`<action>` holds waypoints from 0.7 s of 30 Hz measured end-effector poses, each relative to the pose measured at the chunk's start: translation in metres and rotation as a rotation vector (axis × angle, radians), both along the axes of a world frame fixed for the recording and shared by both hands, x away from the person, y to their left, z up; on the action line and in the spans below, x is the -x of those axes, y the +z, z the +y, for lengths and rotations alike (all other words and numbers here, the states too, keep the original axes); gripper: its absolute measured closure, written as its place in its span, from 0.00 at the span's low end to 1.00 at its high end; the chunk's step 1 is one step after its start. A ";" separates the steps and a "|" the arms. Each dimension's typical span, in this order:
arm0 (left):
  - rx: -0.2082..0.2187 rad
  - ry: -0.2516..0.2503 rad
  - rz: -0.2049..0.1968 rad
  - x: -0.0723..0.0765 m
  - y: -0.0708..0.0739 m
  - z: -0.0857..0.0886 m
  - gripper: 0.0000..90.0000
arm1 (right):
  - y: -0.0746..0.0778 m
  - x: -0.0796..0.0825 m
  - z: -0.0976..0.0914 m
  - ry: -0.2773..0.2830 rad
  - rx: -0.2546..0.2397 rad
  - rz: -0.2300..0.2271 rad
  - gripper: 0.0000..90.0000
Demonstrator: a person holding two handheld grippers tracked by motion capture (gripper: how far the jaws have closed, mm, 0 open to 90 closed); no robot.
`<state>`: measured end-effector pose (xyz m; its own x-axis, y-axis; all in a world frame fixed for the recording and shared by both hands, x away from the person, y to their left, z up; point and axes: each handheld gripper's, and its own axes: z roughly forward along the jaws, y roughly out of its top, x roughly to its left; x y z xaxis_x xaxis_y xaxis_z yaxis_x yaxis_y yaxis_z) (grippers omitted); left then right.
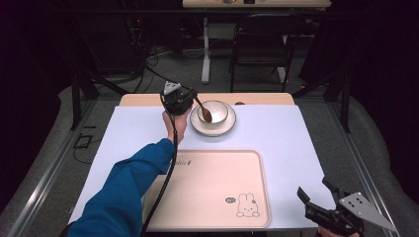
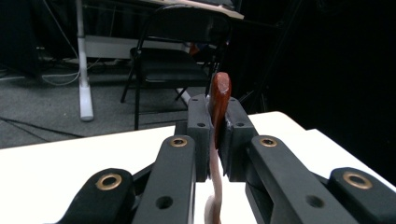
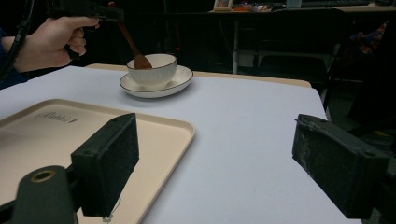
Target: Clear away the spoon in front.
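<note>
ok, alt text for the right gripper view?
Across a white table, the left tool holds a wooden spoon dipped into a white bowl on a saucer. Up close, the right tool is open beside a beige tray.

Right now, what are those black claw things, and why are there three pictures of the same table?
Those are grippers: tools with two black jaws that a person squeezes by hand. One camera looks down from above; the other two ride on the grippers. The left gripper is shut on a brown spoon, whose scoop end dips into a white bowl. The bowl stands on a white saucer. Nearer the person lies a beige tray with a little bunny drawn on it. The right gripper waits open at the table's near corner, holding nothing.
</note>
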<state>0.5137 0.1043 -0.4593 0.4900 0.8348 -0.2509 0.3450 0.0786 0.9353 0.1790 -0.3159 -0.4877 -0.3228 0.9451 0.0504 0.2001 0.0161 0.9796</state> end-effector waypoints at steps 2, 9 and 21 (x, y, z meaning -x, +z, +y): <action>-0.001 -0.005 -0.012 0.000 0.004 0.001 0.94 | 0.000 0.000 0.000 0.000 0.000 0.000 0.15; -0.020 -0.035 -0.035 0.001 0.019 0.006 0.94 | 0.000 0.000 0.000 -0.001 -0.001 0.000 0.15; -0.033 -0.087 -0.052 0.010 0.047 0.024 0.94 | 0.000 0.000 0.000 0.000 0.000 0.000 0.15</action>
<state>0.5033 0.1278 -0.4122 0.5727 0.7958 -0.1967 0.3004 0.0195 0.9536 0.1792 -0.3158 -0.4877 -0.3223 0.9453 0.0498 0.1999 0.0165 0.9797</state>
